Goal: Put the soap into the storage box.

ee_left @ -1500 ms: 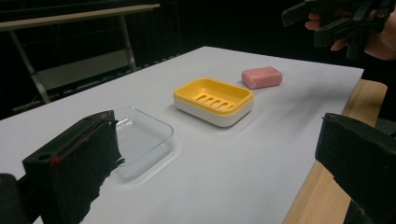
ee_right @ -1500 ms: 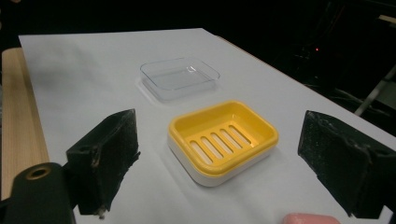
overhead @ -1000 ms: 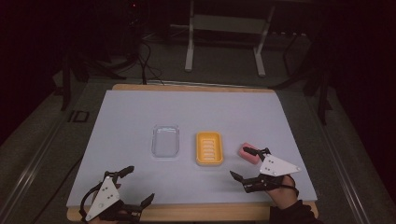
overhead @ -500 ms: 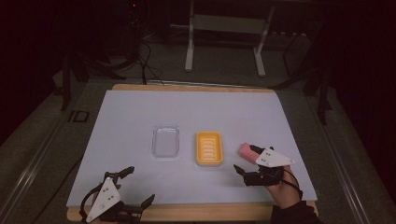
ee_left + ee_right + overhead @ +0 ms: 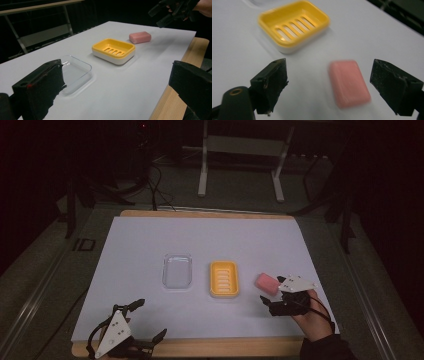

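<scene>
High view: right gripper (image 5: 270, 296), jaws wide and empty, sits beside the pink soap bar (image 5: 266, 283) near the table's right edge. Left gripper (image 5: 145, 322) rests open, empty, at the front edge.

Left gripper view: yellow soap dish (image 5: 113, 50) and clear lid (image 5: 75, 73) stand well apart.

Right gripper view: soap lies off-centre; centring before closing seems advisable. Nothing obstructs.

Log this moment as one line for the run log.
right gripper: open, over pink soap, not touching | left gripper: open, at near edge | soap dish: empty | clear lid: beside dish
</scene>
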Tool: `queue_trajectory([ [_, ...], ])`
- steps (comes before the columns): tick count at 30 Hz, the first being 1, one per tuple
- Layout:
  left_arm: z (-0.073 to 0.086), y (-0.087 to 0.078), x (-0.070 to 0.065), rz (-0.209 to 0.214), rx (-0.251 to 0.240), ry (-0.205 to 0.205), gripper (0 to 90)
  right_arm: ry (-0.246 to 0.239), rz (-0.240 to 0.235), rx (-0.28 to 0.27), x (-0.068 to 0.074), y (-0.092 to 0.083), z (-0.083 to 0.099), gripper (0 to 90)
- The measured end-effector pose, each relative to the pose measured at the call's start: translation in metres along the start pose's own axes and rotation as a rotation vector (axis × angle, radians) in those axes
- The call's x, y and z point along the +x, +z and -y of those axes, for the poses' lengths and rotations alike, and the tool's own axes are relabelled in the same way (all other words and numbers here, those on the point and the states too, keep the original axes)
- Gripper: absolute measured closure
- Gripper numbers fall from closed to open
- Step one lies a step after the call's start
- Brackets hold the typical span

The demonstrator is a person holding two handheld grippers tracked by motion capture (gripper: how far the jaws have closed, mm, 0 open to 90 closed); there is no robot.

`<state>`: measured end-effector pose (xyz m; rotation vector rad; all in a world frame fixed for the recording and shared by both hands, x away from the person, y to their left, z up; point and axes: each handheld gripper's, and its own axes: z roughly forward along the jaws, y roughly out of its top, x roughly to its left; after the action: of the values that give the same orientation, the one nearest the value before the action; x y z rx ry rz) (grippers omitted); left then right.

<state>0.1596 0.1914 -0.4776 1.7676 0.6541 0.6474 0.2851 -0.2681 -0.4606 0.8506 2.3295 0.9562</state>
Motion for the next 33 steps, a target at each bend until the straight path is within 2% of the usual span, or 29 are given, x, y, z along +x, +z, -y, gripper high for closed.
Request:
queue_trajectory([
  [2, 0.0, 0.0, 0.0, 0.0, 0.0, 0.0, 0.4, 0.049, 0.009, 0.039, -0.005, 0.001, 0.003, 14.4],
  [5, 0.0, 0.0, 0.0, 0.0, -0.001, -0.003, 0.4, 0.076, 0.027, 0.083, -0.009, 0.002, 0.005, 14.3],
  [10, 0.0, 0.0, 0.0, 0.0, -0.001, 0.0, 0.4, 0.168, 0.0, 0.161, -0.014, 0.004, 0.01, 14.4],
  [12, 0.0, 0.0, 0.0, 0.0, 0.0, 0.003, 0.4, 0.213, -0.013, 0.214, -0.016, 0.005, 0.011, 14.6],
  [14, 0.0, 0.0, 0.0, 0.0, 0.0, 0.003, 0.4, 0.236, -0.021, 0.254, -0.017, 0.006, 0.013, 14.6],
  [17, 0.0, 0.0, -0.001, 0.004, -0.002, 0.002, 0.4, 0.242, -0.054, 0.319, -0.019, 0.007, 0.014, 14.6],
  [19, 0.0, 0.0, -0.001, 0.003, -0.003, 0.003, 0.4, 0.244, -0.058, 0.346, -0.022, 0.007, 0.014, 14.6],
  [22, 0.0, 0.0, -0.001, 0.002, 0.0, 0.006, 0.4, 0.285, -0.09, 0.392, -0.028, 0.005, 0.013, 14.6],
  [24, 0.0, 0.001, -0.001, 0.003, -0.001, 0.005, 0.4, 0.28, -0.094, 0.432, -0.031, 0.005, 0.013, 14.5],
  [26, 0.0, 0.001, -0.001, 0.003, 0.0, 0.007, 0.4, 0.3, -0.128, 0.478, -0.035, 0.005, 0.012, 14.5],
  [33, 0.0, 0.001, -0.002, 0.003, 0.004, 0.012, 0.4, 0.283, -0.18, 0.594, -0.044, 0.007, 0.014, 14.5],
])
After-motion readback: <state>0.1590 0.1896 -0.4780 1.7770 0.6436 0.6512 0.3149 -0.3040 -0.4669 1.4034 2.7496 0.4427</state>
